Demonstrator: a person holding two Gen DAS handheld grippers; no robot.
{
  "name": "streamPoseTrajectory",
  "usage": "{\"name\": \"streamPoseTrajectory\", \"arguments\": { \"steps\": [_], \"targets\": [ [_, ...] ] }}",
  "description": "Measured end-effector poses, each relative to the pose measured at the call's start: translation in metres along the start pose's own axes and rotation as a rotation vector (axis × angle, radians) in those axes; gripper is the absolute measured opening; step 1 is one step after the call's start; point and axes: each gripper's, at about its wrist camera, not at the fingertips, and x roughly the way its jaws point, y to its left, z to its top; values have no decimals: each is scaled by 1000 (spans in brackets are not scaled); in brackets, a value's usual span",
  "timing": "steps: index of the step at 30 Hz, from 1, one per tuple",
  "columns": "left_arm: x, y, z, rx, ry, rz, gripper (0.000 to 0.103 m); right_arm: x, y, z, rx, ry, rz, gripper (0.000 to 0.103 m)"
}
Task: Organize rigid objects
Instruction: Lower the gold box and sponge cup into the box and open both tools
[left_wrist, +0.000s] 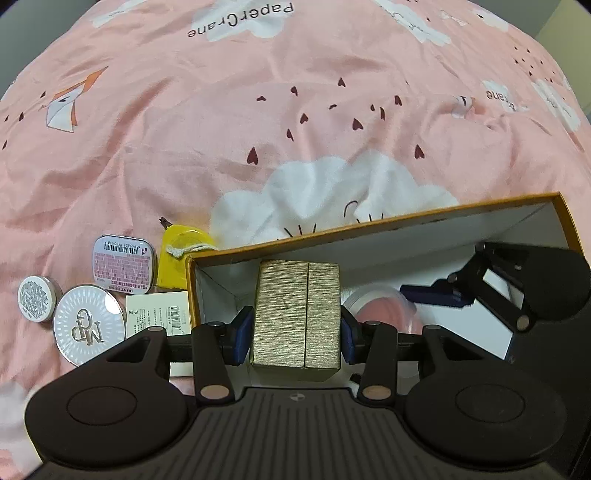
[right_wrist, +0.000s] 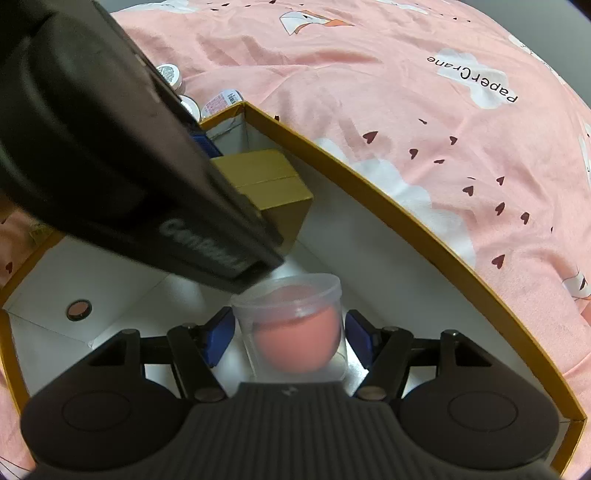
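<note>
Covering the bed, a pink sheet lies bare beyond the tray; left gripper pinches a gold box, right gripper seemingly clamps a jar inside.

"PaperCrane" printed on white clouds of the pink bedsheet, upside down in both views. "MGP" monogram on round white compact. Tin label: barcode, unreadable.

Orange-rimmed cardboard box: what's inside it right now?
Inside the orange-rimmed cardboard box: a gold textured box in the left gripper, and a clear plastic cup holding something pink in the right gripper. The grippers hide much of the floor.
</note>
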Motion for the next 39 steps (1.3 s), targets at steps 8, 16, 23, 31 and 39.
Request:
{"name": "streamPoseTrajectory", "arguments": {
  "steps": [8, 16, 23, 31, 39],
  "targets": [
    [0, 6, 2, 17, 13, -21, 62, 0, 1, 0, -2, 6, 1, 64],
    [-37, 33, -1, 4, -84, -98, 61, -2, -6, -1, -2, -27, 17, 64],
    [-58, 48, -13, 35, -132, -102, 61, 7, -12, -4, 19, 15, 6, 74],
    [-43, 58, -30, 31, -56, -166, 41, -7, -12, -10, 64, 59, -20, 66],
    [-37, 61, -38, 18, -36, -189, 27, -8, 6, -5, 114, 36, -42, 54]
  ]
}}
